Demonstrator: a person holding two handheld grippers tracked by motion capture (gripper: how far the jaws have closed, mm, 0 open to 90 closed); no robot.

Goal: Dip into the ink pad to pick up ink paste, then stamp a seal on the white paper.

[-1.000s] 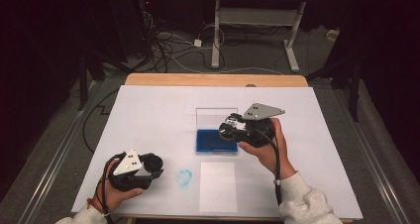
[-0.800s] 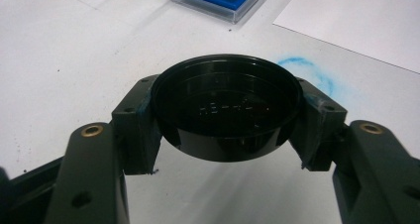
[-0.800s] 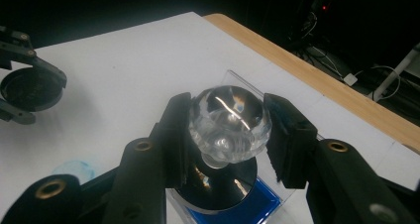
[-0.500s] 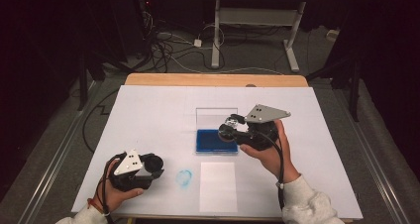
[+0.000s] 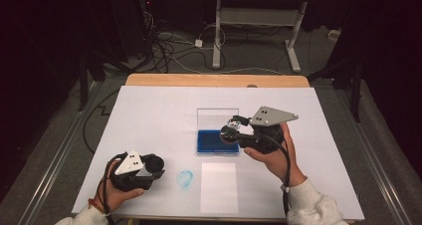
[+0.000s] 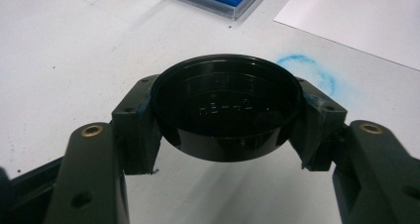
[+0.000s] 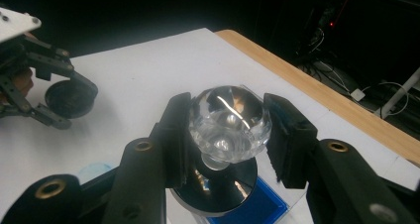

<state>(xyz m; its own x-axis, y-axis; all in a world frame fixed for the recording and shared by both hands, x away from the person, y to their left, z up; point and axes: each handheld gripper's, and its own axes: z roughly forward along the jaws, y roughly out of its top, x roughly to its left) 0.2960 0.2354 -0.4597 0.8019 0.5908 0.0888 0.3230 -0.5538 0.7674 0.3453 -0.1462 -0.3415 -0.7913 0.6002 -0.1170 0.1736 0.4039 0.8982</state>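
Stamp over the blue pad
Your right hand-held gripper (image 7: pixel 229 135) squeezes the clear-knobbed stamp (image 7: pixel 229 122); your left hand-held gripper (image 6: pixel 225 117) squeezes its black cap (image 6: pixel 227 110); next, press the stamp down on the blue ink pad (image 5: pixel 214 141), mid-frame.

Black cap (image 6: pixel 227 107): round, shallow, glossy, hollow side up, faint raised lettering inside. Clamped rim to rim between the left gripper's (image 5: pixel 149 166) jaws, roughly level, near the counter's front left, beside a blue smudge (image 5: pixel 185 178).

Stamp (image 7: pixel 229 120): clear faceted knob on a short neck over a round black disc base (image 7: pixel 223 192). Knob held between the right gripper's (image 5: pixel 230 131) jaws, upright. It sits over the blue pad (image 5: pixel 213 142) in an open clear case; whether the base touches the pad cannot be told.
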